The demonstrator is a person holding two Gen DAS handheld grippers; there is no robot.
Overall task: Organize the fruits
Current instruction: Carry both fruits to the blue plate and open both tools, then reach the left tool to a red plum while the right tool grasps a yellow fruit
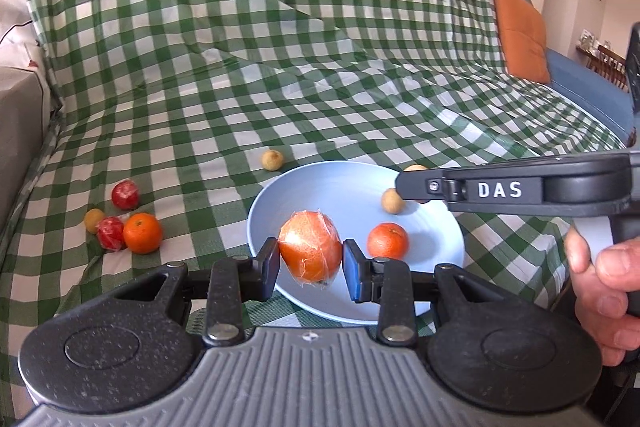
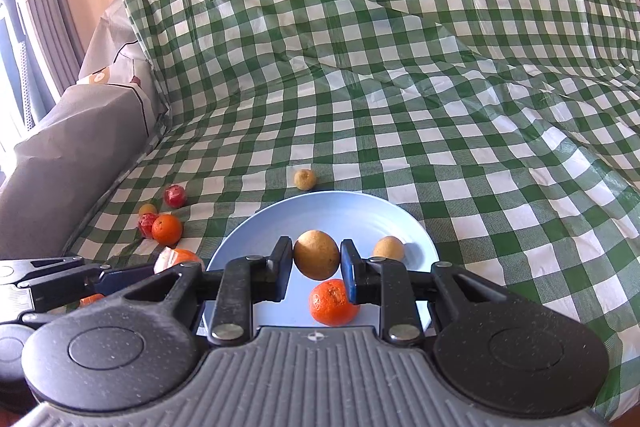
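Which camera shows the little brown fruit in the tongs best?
The right wrist view: the brown fruit sits big and whole between the right tongs, above the blue plate. In the left wrist view only a sliver peeks over the right tongs' arm.

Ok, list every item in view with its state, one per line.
left gripper: shut on the wrapped orange, over the plate
wrapped orange: held, in plastic film
right gripper: shut on the tan fruit, over the plate
tan fruit: held
blue plate: upright on the cloth, holding one orange and one small tan fruit
fruit cluster: loose on the cloth, off the plate
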